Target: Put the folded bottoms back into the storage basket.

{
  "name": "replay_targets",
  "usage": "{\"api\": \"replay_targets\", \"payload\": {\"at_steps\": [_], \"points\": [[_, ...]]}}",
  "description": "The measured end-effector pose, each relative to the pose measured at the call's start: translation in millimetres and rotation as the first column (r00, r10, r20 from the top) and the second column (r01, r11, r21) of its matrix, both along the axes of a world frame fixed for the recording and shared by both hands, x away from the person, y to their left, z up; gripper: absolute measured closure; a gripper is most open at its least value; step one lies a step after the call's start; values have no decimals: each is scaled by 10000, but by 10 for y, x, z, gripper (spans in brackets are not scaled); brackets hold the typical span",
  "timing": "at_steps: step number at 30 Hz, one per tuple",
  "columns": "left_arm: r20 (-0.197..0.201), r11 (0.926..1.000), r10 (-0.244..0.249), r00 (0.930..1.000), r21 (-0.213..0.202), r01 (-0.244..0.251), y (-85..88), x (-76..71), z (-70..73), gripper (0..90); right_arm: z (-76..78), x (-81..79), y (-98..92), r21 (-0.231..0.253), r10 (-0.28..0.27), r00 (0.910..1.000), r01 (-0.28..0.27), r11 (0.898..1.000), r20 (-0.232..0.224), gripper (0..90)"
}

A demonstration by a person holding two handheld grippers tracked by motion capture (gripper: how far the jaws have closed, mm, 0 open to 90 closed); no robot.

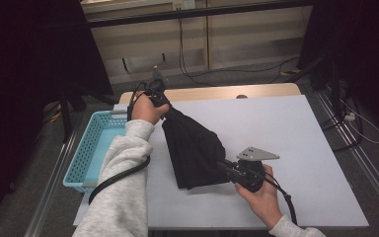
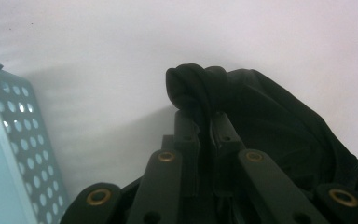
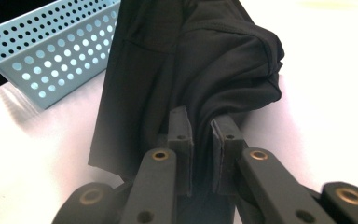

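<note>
High view: black fabric garment (image 1: 193,148) is stretched between both tongs over the pale grey counter (image 1: 301,148), long axis running diagonally from the far end beside the light blue perforated plastic basket (image 1: 91,148) down to the near end well away from the basket. Left tongs (image 1: 170,107) hold the far, bunched end, lifted clear of the counter just past the basket's far corner; right tongs (image 1: 222,164) hold the near edge, low over the counter on the side away from the basket. The garment's broad lower part looks to rest on the counter beside the basket. Left gripper view: jaws narrow, clamped on a twisted wad of the garment (image 2: 200,88), basket wall (image 2: 14,140) close by on the picture's left. Right gripper view: right tongs (image 3: 201,126) narrow too, pinching a fold of the garment (image 3: 205,60), which hangs away from the jaws toward the basket (image 3: 51,51). Key relation, my read: basket lies off the left-tongs end, so that hand is nearer; any move into the basket means swinging the long axis basket-ward, the left end leading and the right end trailing across the counter.
</note>
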State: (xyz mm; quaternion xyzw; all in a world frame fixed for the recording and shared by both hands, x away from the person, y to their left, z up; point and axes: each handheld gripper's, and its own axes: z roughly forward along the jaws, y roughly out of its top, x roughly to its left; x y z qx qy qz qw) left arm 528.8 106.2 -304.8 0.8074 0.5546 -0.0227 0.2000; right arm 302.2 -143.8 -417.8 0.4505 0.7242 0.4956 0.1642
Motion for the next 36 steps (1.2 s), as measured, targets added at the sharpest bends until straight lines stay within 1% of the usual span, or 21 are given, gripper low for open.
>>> {"api": "replay_targets", "payload": {"at_steps": [1,4,8,11,14,26,36], "points": [[28,10000,51,10000,-63,-50,8,3,8,842,5,1,6,4,6,10000,-6,10000,22,805],[53,10000,58,10000,-68,-58,18,11,36,842,27,9,34,-18,57,9999,-57,10000,121,805],[138,10000,73,9999,-40,-72,25,16,79,842,54,13,66,23,115,9998,-116,9999,175,805],[114,10000,26,9999,-49,-26,31,20,105,842,67,15,85,65,159,9997,-160,9999,196,805],[188,9999,84,9998,-66,-83,51,28,151,842,89,22,100,121,203,9995,-205,9997,225,805],[200,9997,226,9995,-59,-224,142,59,273,844,171,55,164,374,283,9989,-297,9989,366,806],[218,9994,338,9992,-84,-337,213,65,344,844,225,76,191,346,334,9984,-350,9988,462,806]]}}
